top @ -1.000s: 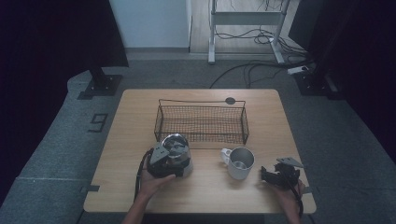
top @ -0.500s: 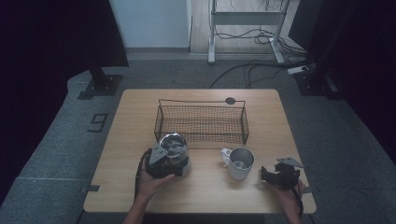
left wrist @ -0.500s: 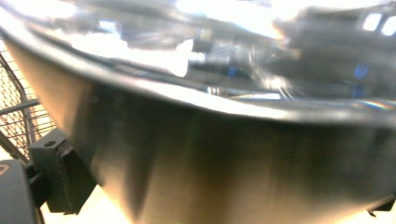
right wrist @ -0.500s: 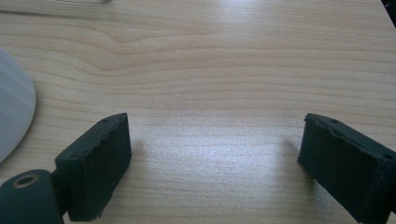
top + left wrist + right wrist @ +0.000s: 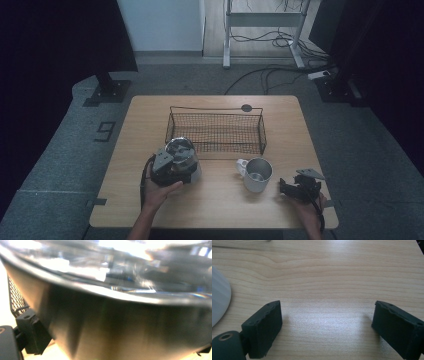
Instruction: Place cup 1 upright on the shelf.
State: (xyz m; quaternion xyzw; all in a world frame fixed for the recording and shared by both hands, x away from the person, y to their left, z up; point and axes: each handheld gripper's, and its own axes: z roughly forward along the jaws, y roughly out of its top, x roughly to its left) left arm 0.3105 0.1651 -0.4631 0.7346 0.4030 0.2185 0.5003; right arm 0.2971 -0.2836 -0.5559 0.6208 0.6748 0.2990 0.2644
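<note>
Steel bowl (image 5: 180,152): shiny, round, rim up; stands at the front-left corner of the wire basket (image 5: 216,131), just outside its mesh. Left gripper (image 5: 170,170) sits against the bowl's near side; in the left gripper view the bowl's wall (image 5: 120,327) lies between the jaws, one black pad (image 5: 31,335) at its left flank. Whether the pads press the wall or merely flank it cannot be told. Right gripper (image 5: 295,189): jaws spread, nothing between them, resting low over bare worktop (image 5: 324,290). Metal mug (image 5: 256,175): upright, mid-front, between the two grippers, nearer the right one. Key relation: basket lies directly beyond the bowl, away from the person; left hand is the nearer, so a lift over the basket's front wall looks likely.
</note>
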